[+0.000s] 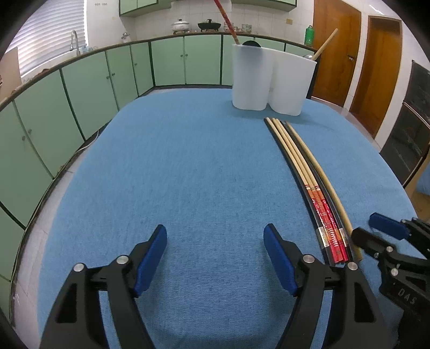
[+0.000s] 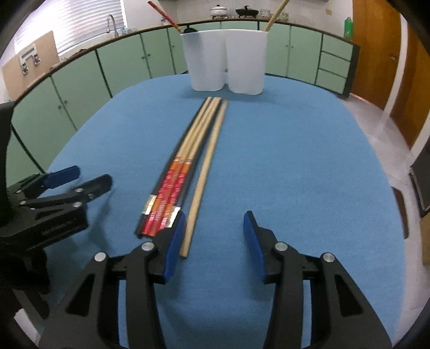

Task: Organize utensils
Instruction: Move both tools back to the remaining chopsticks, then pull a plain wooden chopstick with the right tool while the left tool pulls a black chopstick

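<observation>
Item 1, nearest: my right tool (image 2: 213,241), lower centre of the right wrist view, fingers spread wide, holding nothing. Its left pad (image 2: 174,241) sits just beside the butt end of the plain chopstick (image 2: 203,171); whether they touch I cannot tell.

Item 2: my left tool (image 1: 215,257), lower centre of the left wrist view, also wide and empty, over bare blue surface (image 1: 174,174). The sticks lie to its right, past its right finger.

Item 3: bundle of chopsticks (image 2: 176,185), red-patterned handles near me, pale tips away, dark sticks alongside. Long axis runs from the lower middle of the frame up toward the holder. The plain chopstick lies along the bundle's right edge, just apart from it at the near end.

Item 4, farthest: white holder (image 2: 225,61), upper centre, twin-lobed, upright, with a red stick (image 2: 164,13) and a pale stick (image 2: 276,13) leaning out of it.

Judgement: the right tool is nearer; the plain chopstick lies just inside its gap, lengthwise to the fingers, so the grip would close across its thickness.
</observation>
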`<move>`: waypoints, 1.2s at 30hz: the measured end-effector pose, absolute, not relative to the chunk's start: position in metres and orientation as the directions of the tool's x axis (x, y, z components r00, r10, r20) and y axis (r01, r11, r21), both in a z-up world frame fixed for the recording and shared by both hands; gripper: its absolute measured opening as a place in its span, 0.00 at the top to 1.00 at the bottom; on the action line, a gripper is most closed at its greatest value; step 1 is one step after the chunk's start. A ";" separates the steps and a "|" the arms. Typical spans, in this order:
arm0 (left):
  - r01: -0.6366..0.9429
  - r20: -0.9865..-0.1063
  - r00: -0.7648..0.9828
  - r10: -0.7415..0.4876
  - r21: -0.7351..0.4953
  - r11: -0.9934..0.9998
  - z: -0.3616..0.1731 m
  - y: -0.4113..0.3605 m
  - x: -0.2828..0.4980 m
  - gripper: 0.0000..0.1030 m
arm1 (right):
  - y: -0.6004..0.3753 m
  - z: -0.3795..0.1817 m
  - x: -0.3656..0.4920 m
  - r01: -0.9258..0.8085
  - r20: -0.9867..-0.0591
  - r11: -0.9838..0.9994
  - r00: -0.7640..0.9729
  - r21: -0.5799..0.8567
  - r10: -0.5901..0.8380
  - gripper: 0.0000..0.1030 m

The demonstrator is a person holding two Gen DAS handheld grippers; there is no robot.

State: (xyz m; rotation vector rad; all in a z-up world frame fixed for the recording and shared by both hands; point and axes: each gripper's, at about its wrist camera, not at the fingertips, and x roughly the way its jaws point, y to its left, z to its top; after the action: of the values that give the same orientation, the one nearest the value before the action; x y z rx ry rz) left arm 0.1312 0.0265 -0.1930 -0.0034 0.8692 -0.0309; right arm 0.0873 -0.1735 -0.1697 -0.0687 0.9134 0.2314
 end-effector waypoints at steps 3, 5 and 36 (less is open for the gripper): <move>0.025 -0.766 0.643 -0.023 -0.009 1.000 -0.194 0.026 0.131 0.28 | -0.175 -0.171 0.090 -0.223 -0.796 0.973 0.579 0.053 0.176 0.60; 0.030 -0.765 0.644 -0.021 -0.002 1.000 -0.194 0.024 0.131 0.28 | -0.173 -0.174 0.090 -0.232 -0.801 0.969 0.563 0.082 0.203 0.62; 0.117 -0.786 0.610 -0.102 -0.038 0.992 -0.197 -0.019 0.142 0.22 | -0.218 -0.175 0.095 -0.115 -0.780 0.990 0.611 0.081 0.135 0.94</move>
State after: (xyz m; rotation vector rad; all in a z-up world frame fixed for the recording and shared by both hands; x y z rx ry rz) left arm 0.1417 -0.0193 -0.1971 0.0174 0.9062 -0.1267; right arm 0.0950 -0.2176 -0.1748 0.0240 0.9017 0.1439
